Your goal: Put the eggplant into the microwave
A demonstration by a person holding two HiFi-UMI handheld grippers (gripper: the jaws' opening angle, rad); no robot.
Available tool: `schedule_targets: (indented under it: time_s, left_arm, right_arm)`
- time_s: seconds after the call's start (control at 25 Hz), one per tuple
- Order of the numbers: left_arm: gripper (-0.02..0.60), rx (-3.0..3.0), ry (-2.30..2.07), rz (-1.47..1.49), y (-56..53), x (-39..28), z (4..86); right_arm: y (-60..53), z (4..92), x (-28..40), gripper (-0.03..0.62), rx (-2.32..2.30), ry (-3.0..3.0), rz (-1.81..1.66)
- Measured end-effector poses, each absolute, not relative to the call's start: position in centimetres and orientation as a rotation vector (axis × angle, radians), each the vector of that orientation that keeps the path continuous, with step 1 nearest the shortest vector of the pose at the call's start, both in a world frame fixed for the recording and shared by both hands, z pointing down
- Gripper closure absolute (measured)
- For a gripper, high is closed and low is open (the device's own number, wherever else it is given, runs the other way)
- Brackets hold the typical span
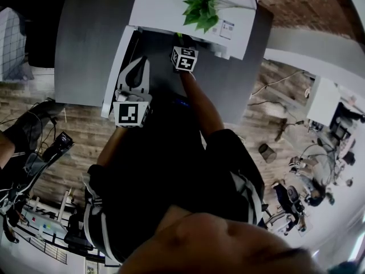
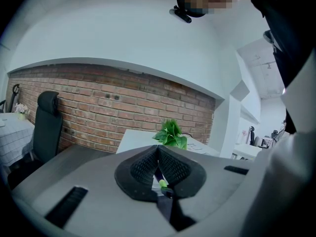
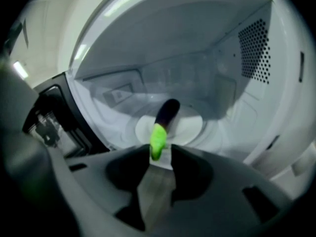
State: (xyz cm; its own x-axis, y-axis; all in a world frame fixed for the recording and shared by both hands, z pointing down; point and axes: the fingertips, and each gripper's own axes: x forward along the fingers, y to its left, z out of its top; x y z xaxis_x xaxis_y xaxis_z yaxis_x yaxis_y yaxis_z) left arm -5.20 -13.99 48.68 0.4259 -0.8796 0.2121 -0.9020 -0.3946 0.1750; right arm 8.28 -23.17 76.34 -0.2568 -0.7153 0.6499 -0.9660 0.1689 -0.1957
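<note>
Nearest the person, the left tongs [image 2: 158, 147] hang idle in front of the microwave [image 1: 171, 4] with their pads pressed together and nothing in them. Beside them, the open door [image 1: 117, 67] swings out over the near edge of the desk [image 1: 85, 39].

Further in, the right tongs [image 3: 160, 154] reach through the opening. They are clenched on the bright green cap end of the eggplant [image 3: 167, 113]. Its dark body points away from them, over the pale turntable [image 3: 190, 125] in the cavity floor. I cannot tell whether it touches the plate.

The grip is on the narrow end only, so the heavy body could sag or twist free early. If released while raised or tilted, the eggplant would likely roll toward the opening. The tongs could also drag it out as they withdraw.

Farthest off, a leafy plant [image 1: 201, 5] stands on the microwave's top, toward the desk's far edge.
</note>
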Motion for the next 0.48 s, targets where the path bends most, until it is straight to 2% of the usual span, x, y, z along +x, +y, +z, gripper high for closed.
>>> schedule_targets:
  time_s: [0.48]
  left_arm:
    - [0.546, 2.442, -1.556, 0.113, -13.4, -5.1, 48.3]
  right_arm:
    - [-21.9, 76.1, 8.4, 0.437, 1.589, -2.045, 0.874]
